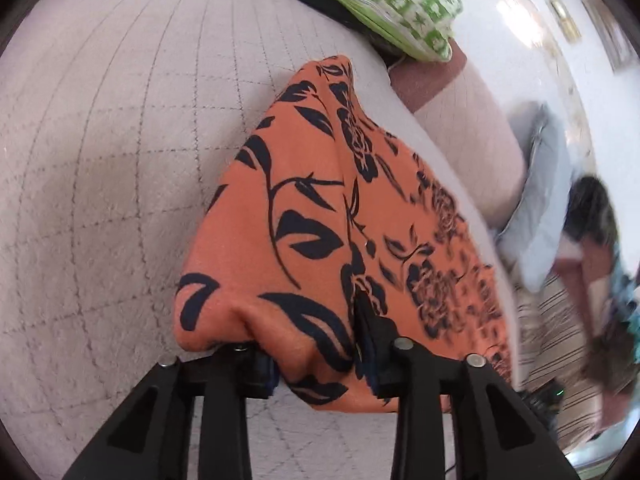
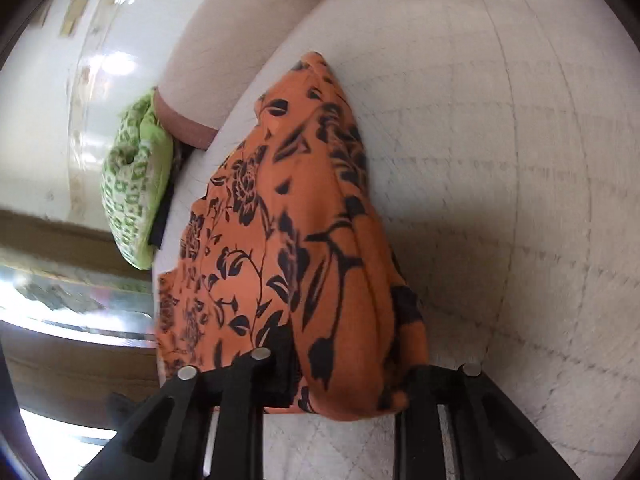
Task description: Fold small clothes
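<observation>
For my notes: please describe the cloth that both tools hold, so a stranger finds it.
On the pale quilted bed cover hangs an orange garment, near a green pillow. Only it carries black leaves and flowers.

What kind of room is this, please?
Probably a bedroom: the orange floral garment is lifted over a quilted bed cover, with a green patterned pillow at its edge and a tiled floor beside.
</observation>
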